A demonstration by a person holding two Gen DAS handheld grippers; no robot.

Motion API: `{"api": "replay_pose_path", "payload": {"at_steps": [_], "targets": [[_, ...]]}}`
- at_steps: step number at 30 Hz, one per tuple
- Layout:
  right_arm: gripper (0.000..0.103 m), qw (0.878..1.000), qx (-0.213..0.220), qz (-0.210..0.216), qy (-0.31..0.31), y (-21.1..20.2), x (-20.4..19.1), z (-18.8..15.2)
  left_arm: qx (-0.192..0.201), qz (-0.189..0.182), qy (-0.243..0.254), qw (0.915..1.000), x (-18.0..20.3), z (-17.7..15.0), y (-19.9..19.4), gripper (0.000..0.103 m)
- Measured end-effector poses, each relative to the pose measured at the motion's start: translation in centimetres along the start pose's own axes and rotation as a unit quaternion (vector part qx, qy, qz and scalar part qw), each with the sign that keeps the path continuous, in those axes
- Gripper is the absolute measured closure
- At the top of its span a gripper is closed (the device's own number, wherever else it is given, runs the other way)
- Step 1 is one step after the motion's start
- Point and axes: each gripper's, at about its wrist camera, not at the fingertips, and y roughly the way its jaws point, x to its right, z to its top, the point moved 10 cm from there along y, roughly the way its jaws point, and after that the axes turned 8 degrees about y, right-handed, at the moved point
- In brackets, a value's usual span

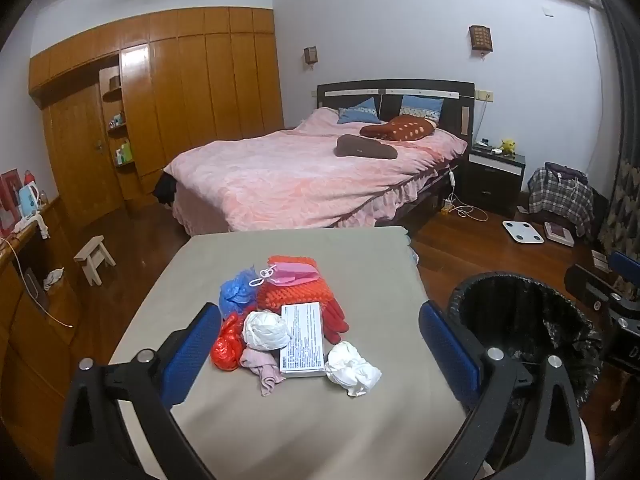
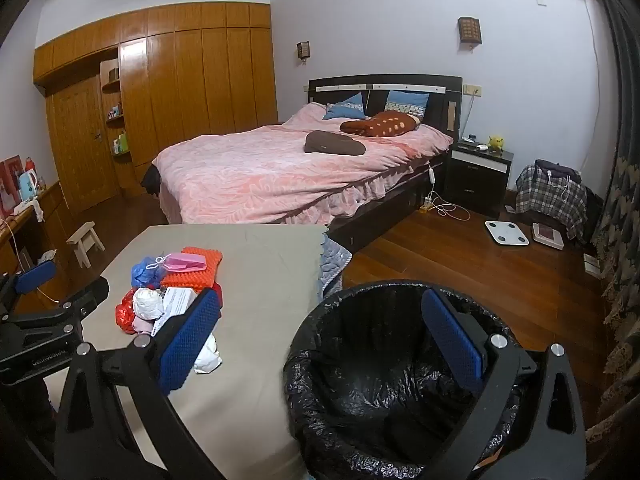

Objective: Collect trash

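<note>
Clearly nothing is collected yet: on the left wrist view my left gripper [image 1: 320, 344] hangs wide open, empty, over the trash pile [image 1: 288, 320] on the table [image 1: 360, 420], while on the right wrist view my right gripper [image 2: 320, 340] gapes empty above the black-lined bin [image 2: 360, 380], so next I judge I must lower onto one crumpled piece.

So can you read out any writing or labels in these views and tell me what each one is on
White box on the table: printed with lines of small text, too blurred to read.
Left gripper's black body, seen from the right wrist view: embossed lettering, only partly legible, not readable for sure.
Right gripper's body in the left wrist view: cut-off letters, unreadable.
Nothing else carries readable text.
</note>
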Motion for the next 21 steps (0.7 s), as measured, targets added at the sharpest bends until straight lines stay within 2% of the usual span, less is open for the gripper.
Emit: {"api": "replay_pose_path", "payload": {"at_steps": [21], "targets": [[0.005,1.0,0.002,0.0,0.0,0.04,-0.06,-0.03,0.003,0.0,0.0,1.0,0.06,0.12,-0.01,0.006]]}}
